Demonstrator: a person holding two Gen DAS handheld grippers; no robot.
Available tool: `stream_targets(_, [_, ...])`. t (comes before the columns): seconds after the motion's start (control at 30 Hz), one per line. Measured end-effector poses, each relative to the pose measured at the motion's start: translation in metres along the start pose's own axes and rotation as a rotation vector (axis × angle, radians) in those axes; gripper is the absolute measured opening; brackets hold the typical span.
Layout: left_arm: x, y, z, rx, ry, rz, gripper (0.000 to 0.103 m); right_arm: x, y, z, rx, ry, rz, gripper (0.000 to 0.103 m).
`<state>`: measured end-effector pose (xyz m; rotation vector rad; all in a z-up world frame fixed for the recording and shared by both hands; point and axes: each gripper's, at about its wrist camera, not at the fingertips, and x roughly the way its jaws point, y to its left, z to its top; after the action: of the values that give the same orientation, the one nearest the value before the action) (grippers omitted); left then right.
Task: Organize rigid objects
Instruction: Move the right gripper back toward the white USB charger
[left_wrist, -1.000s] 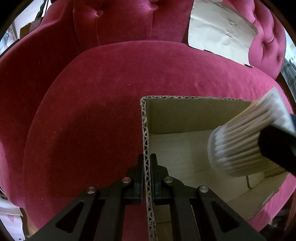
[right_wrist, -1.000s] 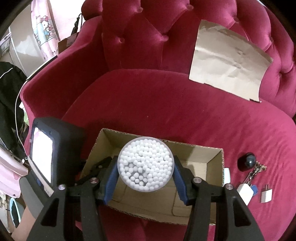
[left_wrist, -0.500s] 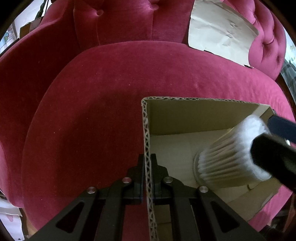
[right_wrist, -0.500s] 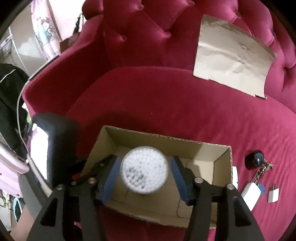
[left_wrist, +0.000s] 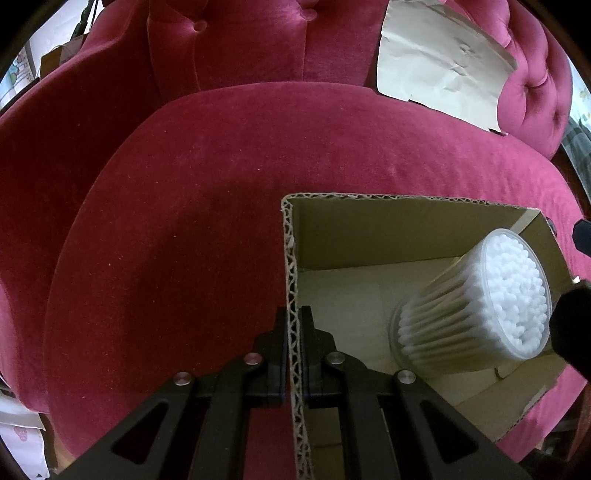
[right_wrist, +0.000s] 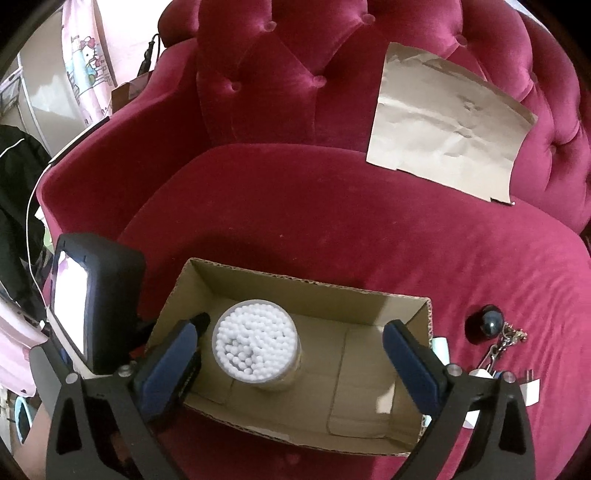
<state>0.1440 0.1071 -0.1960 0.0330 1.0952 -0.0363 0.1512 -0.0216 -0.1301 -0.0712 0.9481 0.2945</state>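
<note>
An open cardboard box (right_wrist: 369, 291) sits on the red velvet sofa seat. A clear round tub of cotton swabs (right_wrist: 255, 344) stands upright on the box floor at its left end; it also shows in the left wrist view (left_wrist: 476, 306). My right gripper (right_wrist: 295, 332) is open above the box, its left pad beside the tub and not touching it. My left gripper (left_wrist: 294, 325) is shut on the box's left wall (left_wrist: 291, 280).
On the seat right of the box lie a dark ball with a keychain (right_wrist: 493, 321) and small white plugs (right_wrist: 530, 386). A sheet of brown paper (right_wrist: 447, 122) leans on the sofa back. The sofa arm (right_wrist: 92, 177) rises at the left.
My right gripper lowered the swab tub into the box, opened and let it go. The tub now stands alone on the box floor. My left gripper has held the box wall throughout.
</note>
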Motion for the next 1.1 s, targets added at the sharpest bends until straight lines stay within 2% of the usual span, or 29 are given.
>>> stream_targets(0.47, [0.000,-0.002,-0.002,-0.004,-0.001,0.003,0.005,-0.016,-0.022,-0.002,0.021,-0.026,-0.049,0.103])
stream_targets(1.1, [0.001,-0.007,-0.002,-0.007,-0.007,0.026,0.005,-0.041,-0.089,-0.010,0.090,-0.046,-0.170,0.103])
